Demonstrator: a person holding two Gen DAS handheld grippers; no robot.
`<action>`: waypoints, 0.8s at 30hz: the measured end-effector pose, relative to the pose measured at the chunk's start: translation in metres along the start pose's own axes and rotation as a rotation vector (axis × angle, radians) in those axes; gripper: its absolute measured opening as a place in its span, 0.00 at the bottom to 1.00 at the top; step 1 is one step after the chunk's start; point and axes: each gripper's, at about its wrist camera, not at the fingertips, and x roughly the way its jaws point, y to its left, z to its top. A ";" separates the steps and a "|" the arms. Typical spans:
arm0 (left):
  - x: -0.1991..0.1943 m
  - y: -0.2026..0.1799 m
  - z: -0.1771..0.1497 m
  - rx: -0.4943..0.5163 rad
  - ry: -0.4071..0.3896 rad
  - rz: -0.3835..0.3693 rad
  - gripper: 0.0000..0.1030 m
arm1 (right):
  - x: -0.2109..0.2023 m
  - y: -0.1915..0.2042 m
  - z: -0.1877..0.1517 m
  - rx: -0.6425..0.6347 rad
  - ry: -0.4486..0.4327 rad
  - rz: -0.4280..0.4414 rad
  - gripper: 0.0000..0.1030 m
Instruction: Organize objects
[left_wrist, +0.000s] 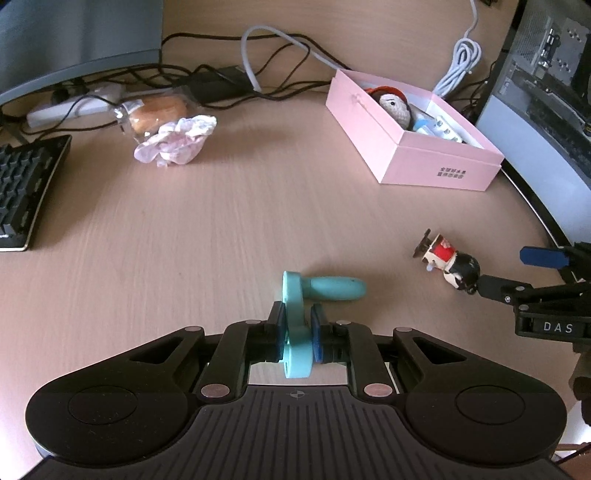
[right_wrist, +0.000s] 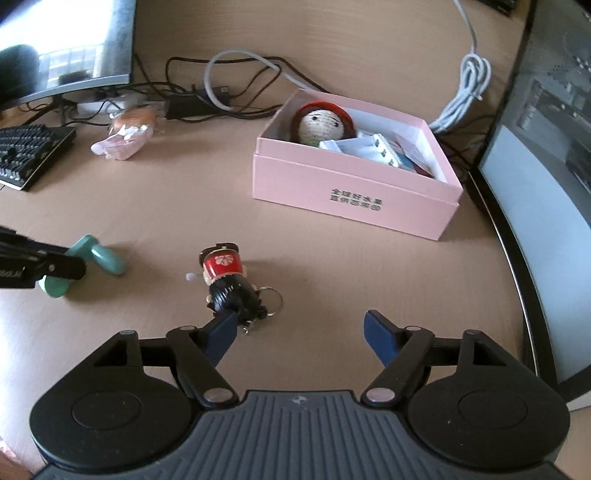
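My left gripper (left_wrist: 298, 325) is shut on the flat disc of a teal plastic handle piece (left_wrist: 295, 314), whose round stub points right across the desk; the same teal piece (right_wrist: 99, 258) shows at the left of the right wrist view. My right gripper (right_wrist: 301, 328) stands open with nothing between its pads. A small figurine keychain (right_wrist: 229, 280) with a red body and black hair lies on the desk, its head touching the left fingertip (right_wrist: 221, 330). In the left wrist view the figurine (left_wrist: 447, 262) lies at the right. The open pink box (right_wrist: 354, 192) holds a crochet doll (right_wrist: 321, 125).
A black keyboard (left_wrist: 26, 188) lies at the left. A wrapped bun (left_wrist: 155, 114) and crumpled pink-white wrapper (left_wrist: 177, 142) sit at the back by tangled cables (left_wrist: 221, 77). A computer case (right_wrist: 546, 184) borders the right edge. A coiled white cable (right_wrist: 465, 96) lies behind the box.
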 end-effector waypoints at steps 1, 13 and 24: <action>0.000 -0.001 0.000 -0.002 -0.002 0.002 0.16 | 0.001 -0.001 -0.001 0.011 0.004 0.003 0.78; 0.004 -0.011 -0.002 -0.012 0.026 -0.108 0.17 | 0.006 0.013 -0.009 0.017 0.017 0.073 0.78; 0.004 -0.027 -0.006 0.069 0.019 -0.054 0.17 | 0.003 0.001 -0.001 0.028 -0.038 -0.100 0.78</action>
